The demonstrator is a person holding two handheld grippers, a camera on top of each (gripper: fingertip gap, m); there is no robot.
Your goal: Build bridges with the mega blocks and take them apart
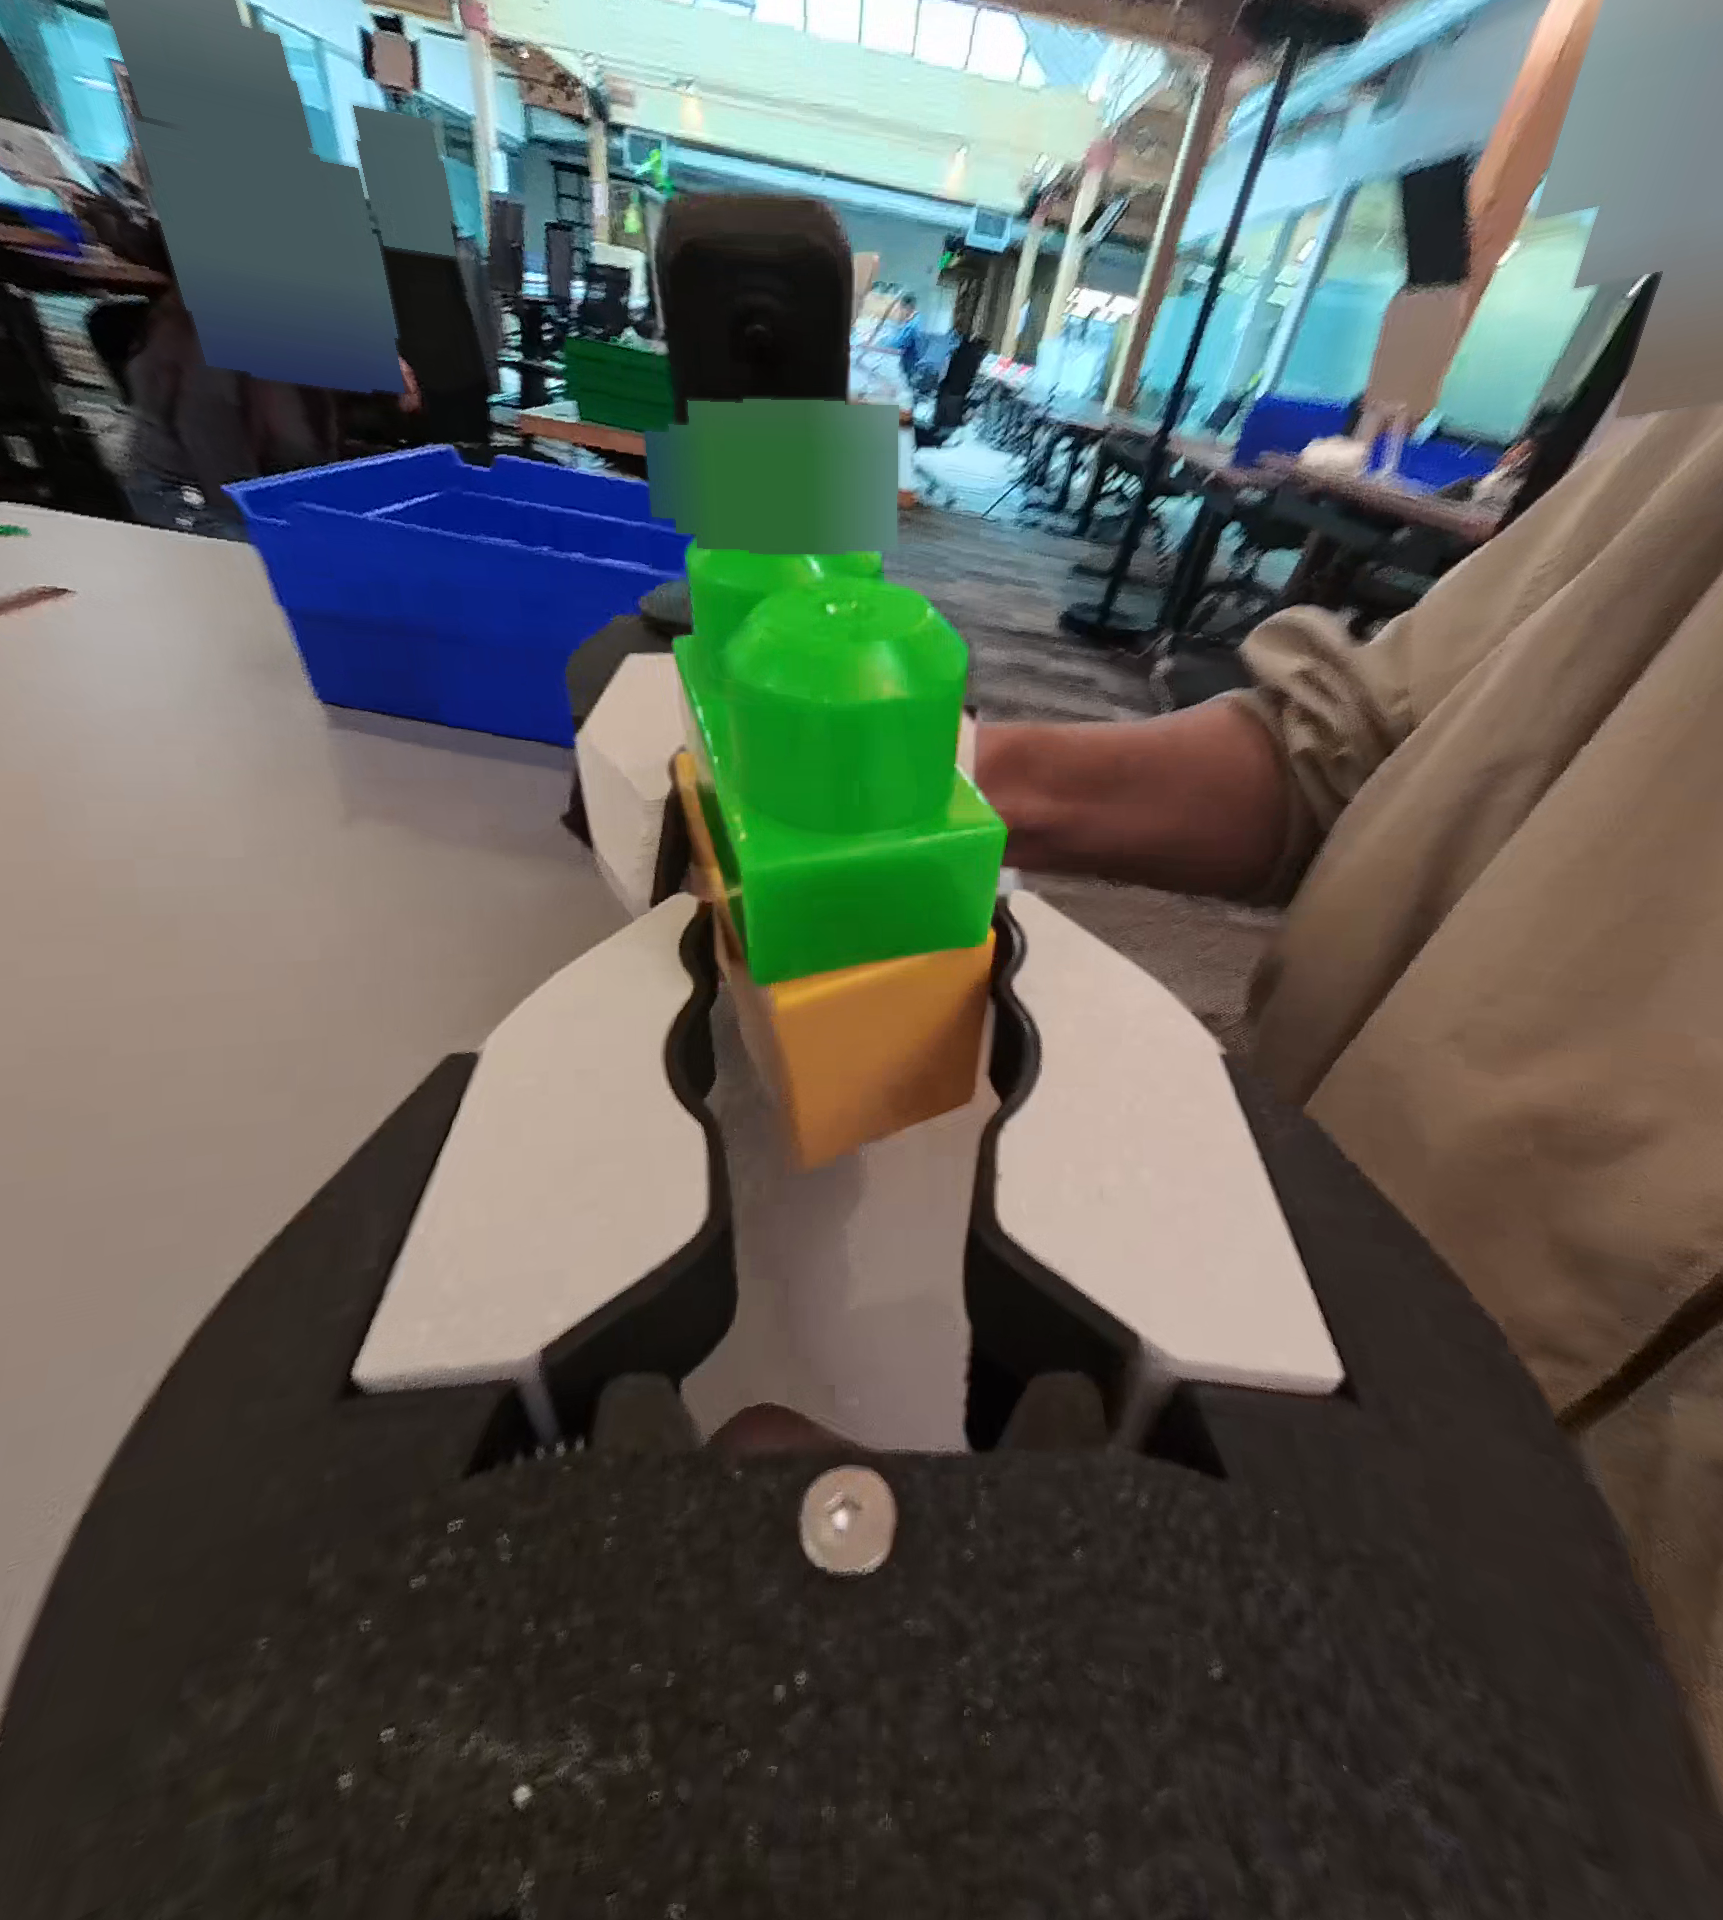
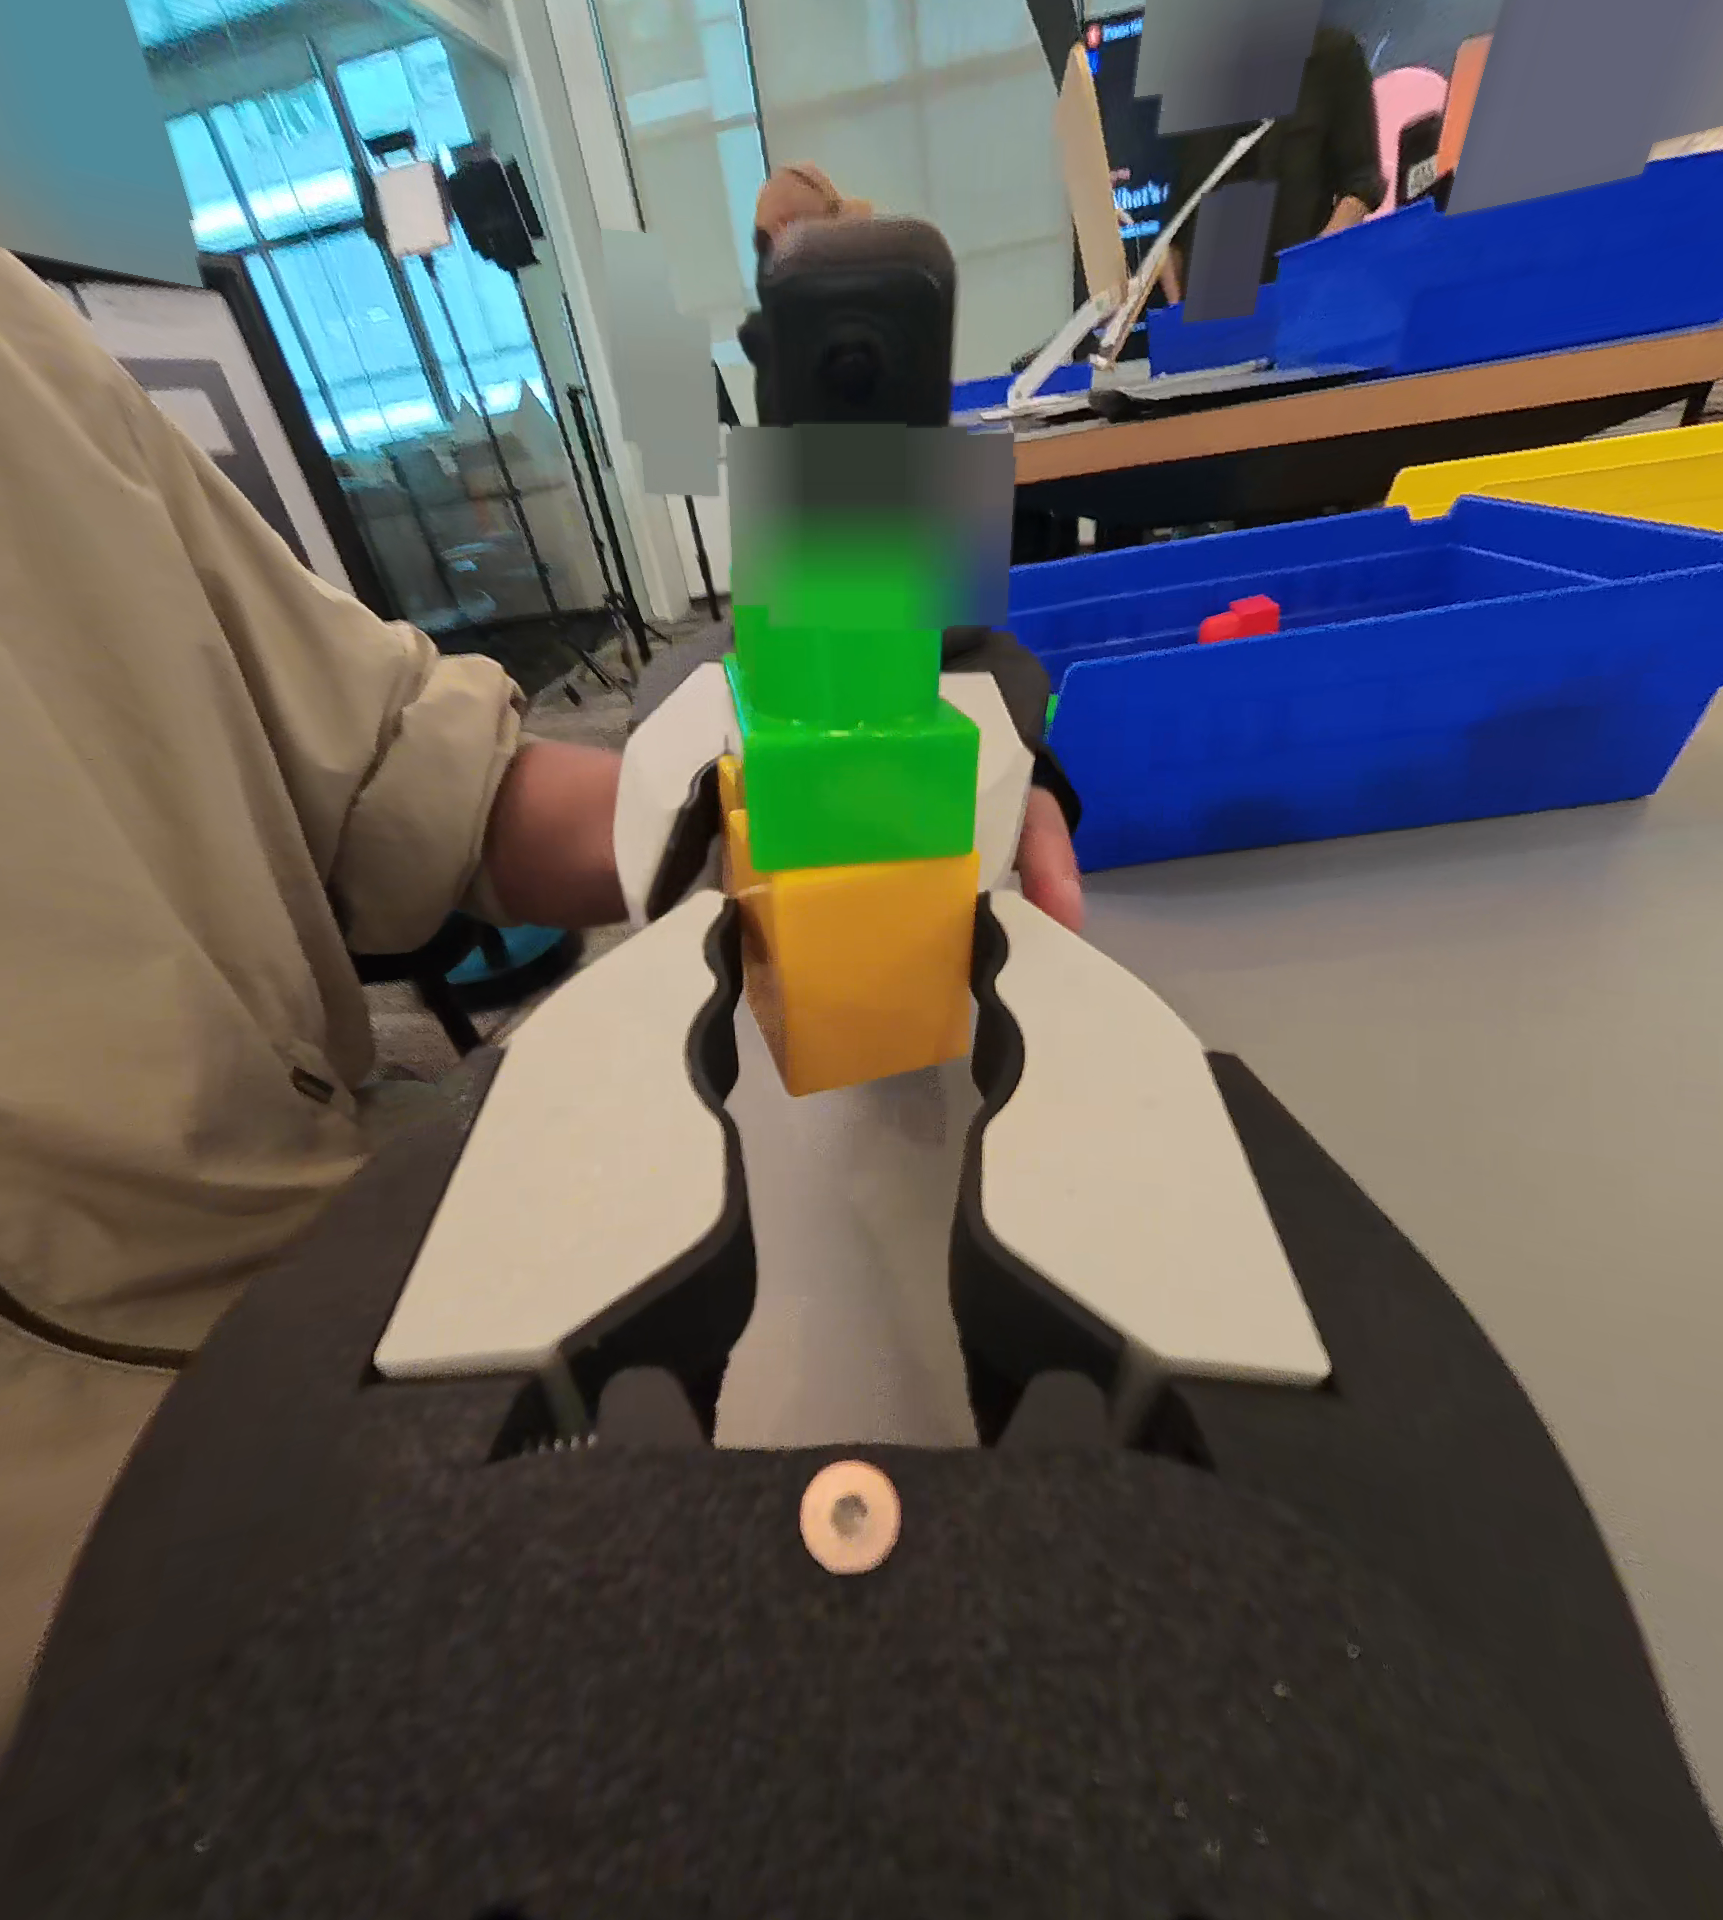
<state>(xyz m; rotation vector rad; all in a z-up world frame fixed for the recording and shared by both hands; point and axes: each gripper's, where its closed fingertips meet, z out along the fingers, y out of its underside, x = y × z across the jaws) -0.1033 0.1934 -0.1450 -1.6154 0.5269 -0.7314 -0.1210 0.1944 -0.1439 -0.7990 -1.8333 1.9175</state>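
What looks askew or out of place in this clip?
Only the yellow block, tilted slightly under the green block stacked on it. Both tools, left and right, grip it from opposite ends above the table.

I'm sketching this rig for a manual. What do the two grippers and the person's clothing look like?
Each hand-held gripper, left and right, has pale grey fingers with wavy black inner pads, a black textured base and one silver screw. The person wears a beige sleeve.
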